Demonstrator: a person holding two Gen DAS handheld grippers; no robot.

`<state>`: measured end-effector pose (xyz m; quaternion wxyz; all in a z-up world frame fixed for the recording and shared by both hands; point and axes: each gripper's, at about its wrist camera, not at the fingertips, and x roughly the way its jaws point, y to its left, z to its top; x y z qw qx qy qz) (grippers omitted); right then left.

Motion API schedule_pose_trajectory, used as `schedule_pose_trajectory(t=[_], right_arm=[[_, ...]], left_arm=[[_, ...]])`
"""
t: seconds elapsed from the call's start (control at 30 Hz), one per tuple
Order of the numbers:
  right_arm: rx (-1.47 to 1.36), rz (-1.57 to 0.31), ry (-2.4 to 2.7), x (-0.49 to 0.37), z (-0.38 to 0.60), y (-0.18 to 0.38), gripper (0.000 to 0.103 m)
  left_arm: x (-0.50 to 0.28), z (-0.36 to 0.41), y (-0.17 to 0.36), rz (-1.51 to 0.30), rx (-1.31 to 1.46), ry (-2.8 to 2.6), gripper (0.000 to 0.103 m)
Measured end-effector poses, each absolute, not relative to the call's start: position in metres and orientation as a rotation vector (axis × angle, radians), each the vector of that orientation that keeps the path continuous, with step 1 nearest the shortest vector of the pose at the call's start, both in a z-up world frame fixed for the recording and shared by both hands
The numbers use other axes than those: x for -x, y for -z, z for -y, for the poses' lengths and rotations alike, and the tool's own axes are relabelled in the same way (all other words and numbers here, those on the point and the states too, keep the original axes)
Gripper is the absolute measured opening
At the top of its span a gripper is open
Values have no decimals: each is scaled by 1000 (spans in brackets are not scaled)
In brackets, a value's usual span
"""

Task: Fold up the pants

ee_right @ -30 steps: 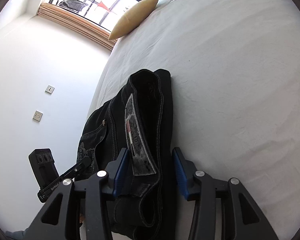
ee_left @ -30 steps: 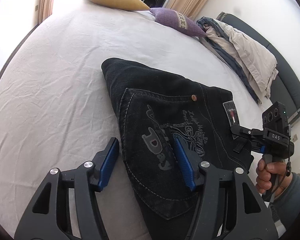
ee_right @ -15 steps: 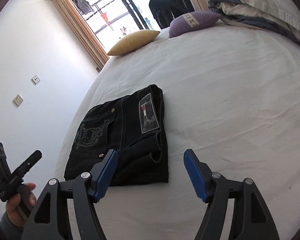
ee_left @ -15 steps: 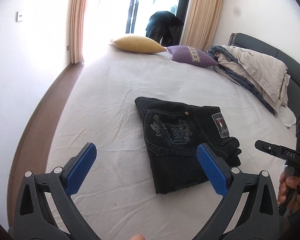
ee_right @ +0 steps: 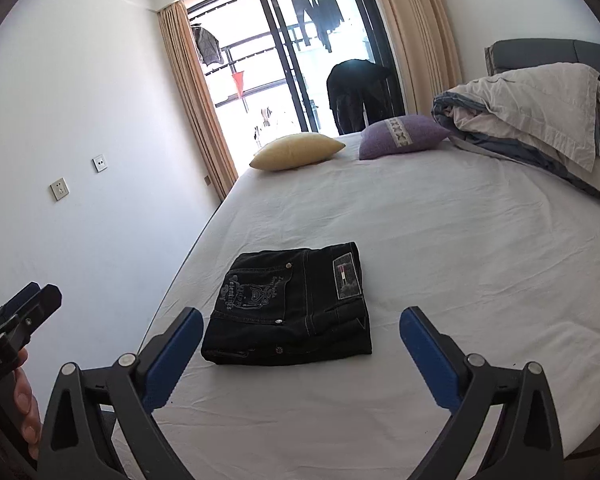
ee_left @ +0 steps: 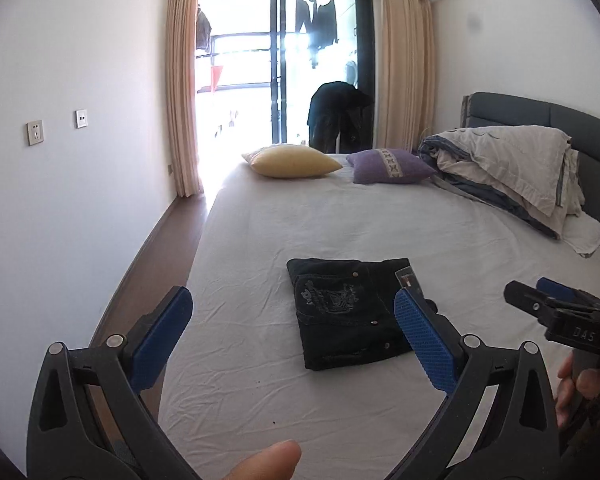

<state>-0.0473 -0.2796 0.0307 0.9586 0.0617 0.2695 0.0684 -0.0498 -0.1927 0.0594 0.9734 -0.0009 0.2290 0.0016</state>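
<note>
Basically done: black denim pants lie folded into a compact rectangle on the white bedsheet; left gripper wide open, empty; right gripper opening, nothing between. Next: probably just check edges.

matt black denim pants (pale stitching) on creased cotton sheet

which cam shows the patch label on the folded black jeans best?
Right wrist view. The grey rectangular patch label on the folded black denim jeans sits in full view, unobstructed, its red stripe visible. In the left wrist view the label is partly hidden behind a blue pad of the left tongs, seen at a slant.
</note>
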Motion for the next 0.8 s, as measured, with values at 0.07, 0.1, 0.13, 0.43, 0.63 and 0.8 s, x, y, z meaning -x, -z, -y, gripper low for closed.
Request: schedule_pose_trajectory(t=[0.07, 0.1, 0.13, 0.43, 0.63, 0.8], right_arm=[[-99, -527, -122, 56, 276, -42, 103], [-81, -526, -108, 59, 274, -46, 103], [-60, -531, -97, 61, 271, -50, 103], [-35, -617, -14, 68, 264, -53, 103], [-30, -653, -20, 63, 261, -45, 103], [-13, -671, -27, 61, 255, -40, 103]], left_arm=[[49, 197, -60, -501, -26, -50, 103], [48, 198, -58, -524, -24, -50, 103], [46, 200, -56, -558, -18, -54, 103], [32, 213, -27, -747, 3, -24, 103], [19, 213, -14, -784, 13, -11, 103], [12, 209, -8, -802, 23, -17, 103]])
